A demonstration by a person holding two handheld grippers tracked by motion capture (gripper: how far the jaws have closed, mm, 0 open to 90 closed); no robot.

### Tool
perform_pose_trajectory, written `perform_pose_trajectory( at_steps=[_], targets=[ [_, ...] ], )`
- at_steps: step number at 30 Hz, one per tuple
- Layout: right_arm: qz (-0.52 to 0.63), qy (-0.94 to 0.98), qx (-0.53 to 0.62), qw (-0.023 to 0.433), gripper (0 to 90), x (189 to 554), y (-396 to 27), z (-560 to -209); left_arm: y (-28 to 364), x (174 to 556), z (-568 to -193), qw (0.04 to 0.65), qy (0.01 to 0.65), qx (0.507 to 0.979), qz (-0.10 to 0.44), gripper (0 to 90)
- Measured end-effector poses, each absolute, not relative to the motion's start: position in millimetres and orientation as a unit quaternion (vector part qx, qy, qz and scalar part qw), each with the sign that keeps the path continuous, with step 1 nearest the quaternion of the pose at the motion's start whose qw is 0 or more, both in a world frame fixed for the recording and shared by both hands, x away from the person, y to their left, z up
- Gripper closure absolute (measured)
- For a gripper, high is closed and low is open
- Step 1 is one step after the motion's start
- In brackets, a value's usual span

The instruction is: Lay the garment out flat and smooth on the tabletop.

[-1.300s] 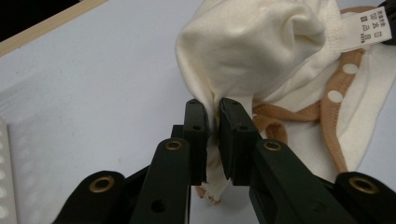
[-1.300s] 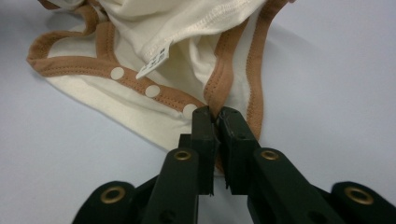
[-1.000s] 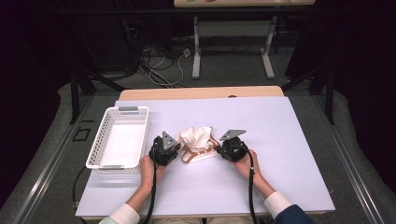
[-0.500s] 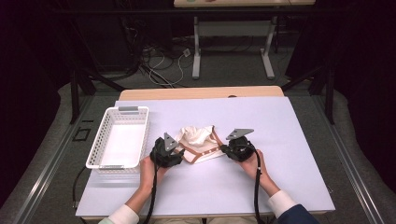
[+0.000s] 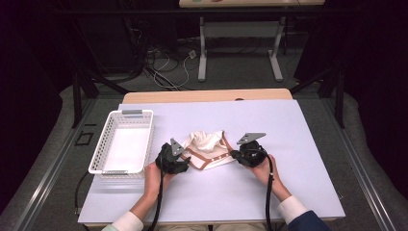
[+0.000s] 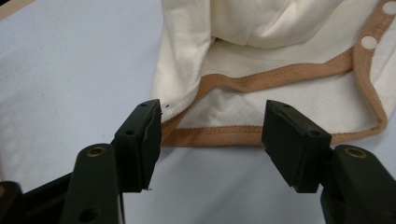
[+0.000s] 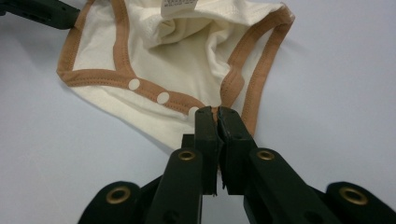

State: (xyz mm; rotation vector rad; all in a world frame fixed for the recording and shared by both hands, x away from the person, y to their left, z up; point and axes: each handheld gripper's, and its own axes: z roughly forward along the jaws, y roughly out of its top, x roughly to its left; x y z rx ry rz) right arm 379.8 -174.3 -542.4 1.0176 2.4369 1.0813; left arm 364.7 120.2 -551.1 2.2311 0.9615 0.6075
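Note:
A cream baby garment [image 5: 208, 147] with tan trim and white snaps lies crumpled at the table's middle. My left gripper [image 5: 185, 161] rests at its left edge. In the left gripper view the jaws [image 6: 212, 126] stand open, having just been opening. The tan hem [image 6: 224, 135] runs across the gap at their tips and neither pad presses on it. My right gripper [image 5: 232, 154] sits at the garment's right edge. It is shut [image 7: 217, 114] on the tan trim beside the snaps [image 7: 163, 97], and the garment [image 7: 187, 51] spreads away beyond it.
A white plastic basket [image 5: 136, 112] with nothing in it stands on the table's left part. The pale table cover [image 5: 298, 134] lies bare to the right and in front of the hands. The wooden table edge [image 5: 207, 95] shows at the back, with dark floor and cables beyond.
My right gripper has shifted a little to the right with the trim in it, and the garment now lies wider and flatter. The left hand has stayed put.

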Motion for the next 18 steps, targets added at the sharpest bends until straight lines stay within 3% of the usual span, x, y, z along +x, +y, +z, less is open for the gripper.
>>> perform_pose_trajectory(
  at_steps=[8,13,18],
  targets=[
    [0.377,0.845,0.351,0.139,64.1,382,-171,-548,109,350,-546,0.333,0.341,0.860,0.183,37.9],
    [0.369,0.847,0.358,0.134,61.5,384,-170,-552,104,349,-550,0.345,0.331,0.866,0.148,36.0],
    [0.364,0.849,0.359,0.131,65.1,386,-168,-556,98,348,-553,0.346,0.315,0.874,0.132,38.9]
  ],
)
